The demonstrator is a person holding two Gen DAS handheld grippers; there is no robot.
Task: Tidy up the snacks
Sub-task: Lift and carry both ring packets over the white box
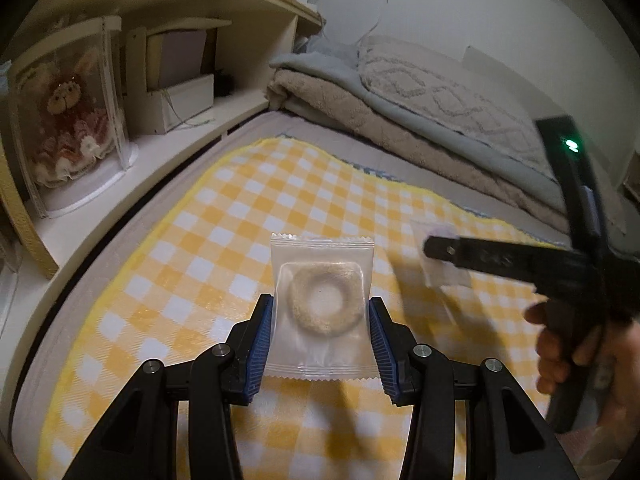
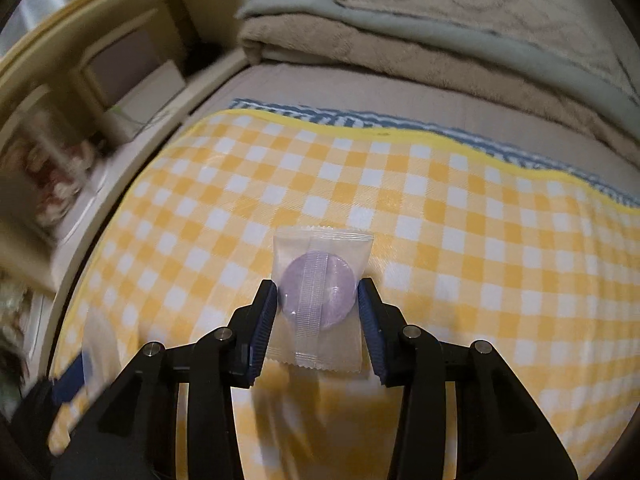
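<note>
Blue-padded jaws of the left gripper [image 1: 321,336] are pinching a clear ring-biscuit packet [image 1: 323,306] by its side edges, long axis pointing forward, while the right gripper [image 2: 317,320] is likewise clamping a clear purple-disc packet [image 2: 319,300] above the yellow checked cloth [image 2: 460,240].

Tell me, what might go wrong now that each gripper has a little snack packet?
The left gripper pinches the ring snack only by its packet edges, so the slick wrapper could slip out. The right gripper squeezes the purple snack across the disc itself and might crack it. A dropped packet would land on the checked cloth.
</note>
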